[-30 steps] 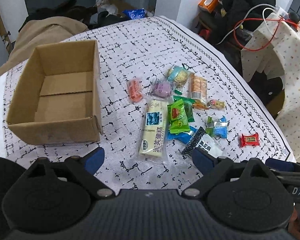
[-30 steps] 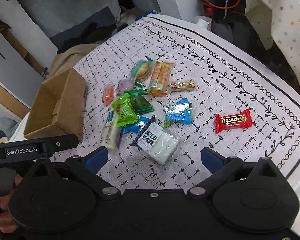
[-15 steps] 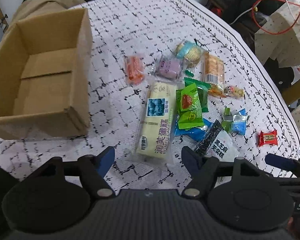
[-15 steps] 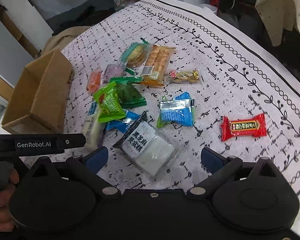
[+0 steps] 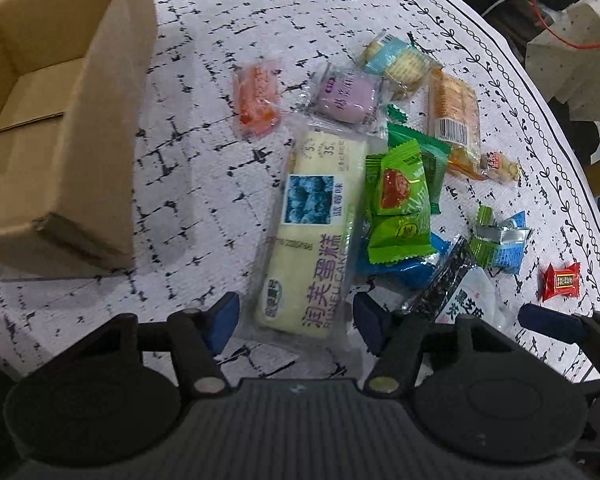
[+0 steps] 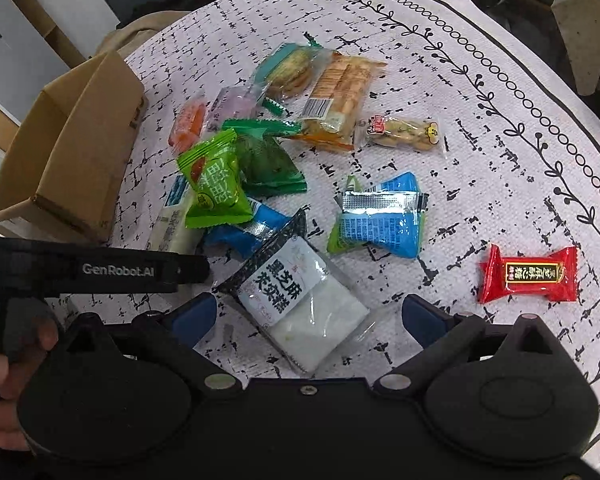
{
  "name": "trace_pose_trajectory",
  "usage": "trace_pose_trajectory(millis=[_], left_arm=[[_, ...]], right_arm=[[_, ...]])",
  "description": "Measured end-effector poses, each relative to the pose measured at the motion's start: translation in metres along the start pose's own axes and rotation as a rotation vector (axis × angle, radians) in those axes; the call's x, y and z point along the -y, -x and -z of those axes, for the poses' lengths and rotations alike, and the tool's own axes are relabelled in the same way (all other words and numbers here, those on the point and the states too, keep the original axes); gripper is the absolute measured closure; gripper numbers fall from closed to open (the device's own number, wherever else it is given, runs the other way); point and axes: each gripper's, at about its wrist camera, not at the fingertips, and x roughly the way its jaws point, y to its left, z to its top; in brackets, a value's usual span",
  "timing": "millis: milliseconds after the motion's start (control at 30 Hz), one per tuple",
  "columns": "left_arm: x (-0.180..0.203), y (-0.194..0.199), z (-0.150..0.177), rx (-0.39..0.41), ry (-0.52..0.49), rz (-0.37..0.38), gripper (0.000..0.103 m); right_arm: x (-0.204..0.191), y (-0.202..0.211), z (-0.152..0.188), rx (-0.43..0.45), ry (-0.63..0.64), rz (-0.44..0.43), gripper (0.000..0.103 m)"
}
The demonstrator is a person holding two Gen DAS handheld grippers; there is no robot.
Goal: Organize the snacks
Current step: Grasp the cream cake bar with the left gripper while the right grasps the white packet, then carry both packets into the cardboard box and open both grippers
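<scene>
Patterned tablecloth (image 5: 204,184); left gripper (image 5: 296,320) (jaws apart) straddles cake packet (image 5: 312,236).

We see matt brown cardboard box (image 5: 64,128), woven-looking printed tablecloth (image 5: 204,184), our matt black plastic grippers, glossy clear film on the cake packet (image 5: 312,236), shiny foil-like red candy wrapper (image 6: 526,274), crinkled glossy green packet (image 6: 216,184)

A: What lies under everything?
B: A white tablecloth (image 6: 440,128) with black dashes and a leafy vine border.

A: And past the table's edge?
B: A red cable (image 5: 556,36) looping over a pale speckled fabric (image 5: 572,64). On the other side, a tan garment (image 6: 140,32) bunched behind the table, near white boards (image 6: 80,4).
</scene>
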Motion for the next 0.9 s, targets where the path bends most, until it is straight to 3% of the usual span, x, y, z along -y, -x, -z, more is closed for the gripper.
trace_pose_trajectory(millis=[333,700,800,867,900], left_arm=[[-0.006,0.005,-0.003,0.012,0.034,0.012,0.063],[-0.015,0.039,0.006,0.068,0.061,0.025,0.066],[-0.017,0.052,0.008,0.092,0.064,0.034,0.066],[-0.018,0.063,0.011,0.112,0.061,0.041,0.066],[-0.019,0.068,0.011,0.122,0.06,0.043,0.066]], right_arm=[[-0.008,-0.01,-0.003,-0.006,0.06,0.041,0.003],[-0.024,-0.017,0.001,0.0,0.157,0.087,0.004],[-0.029,-0.023,0.002,-0.011,0.193,0.112,0.016],[-0.029,-0.02,0.002,0.005,0.193,0.085,0.033],[-0.028,-0.019,0.001,0.007,0.185,0.071,0.034]])
